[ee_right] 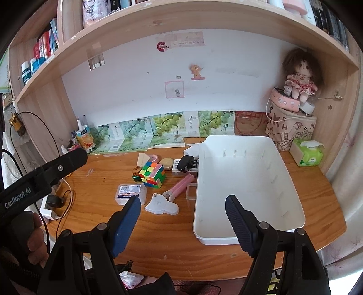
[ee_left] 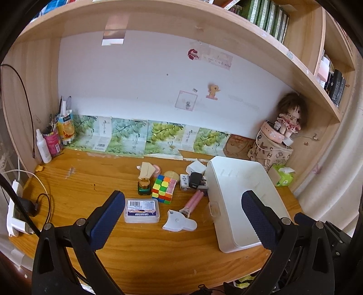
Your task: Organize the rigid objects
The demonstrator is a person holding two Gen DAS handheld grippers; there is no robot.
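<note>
White rectangular plastic bin point(ee_right: 247, 181) sits on right side of wooden desk point(ee_right: 158, 238), nothing visible inside. Multicoloured puzzle cube point(ee_right: 152, 175), clear lidded plastic box point(ee_left: 141, 210), pink tube point(ee_left: 192, 202) lie left of bin. Right view alone shows left gripper point(ee_right: 74, 156) from side, hand point(ee_right: 34, 240) on handle. Left gripper point(ee_left: 182, 204) and right gripper point(ee_right: 182, 208) both spread wide, grasping nothing. Plush doll point(ee_right: 300, 77) in back corner under bookshelf point(ee_right: 181, 20).

A: What does the black wall plug charger point(ee_left: 195, 180) cover?
B: Part of the small white button device point(ee_right: 176, 167) under it.
A: And the amber glass jar with the green base point(ee_right: 136, 174)?
B: The multicoloured puzzle cube point(ee_right: 152, 175) hides its right side. The clear plastic card box's point(ee_left: 141, 210) label print is too small to read.
</note>
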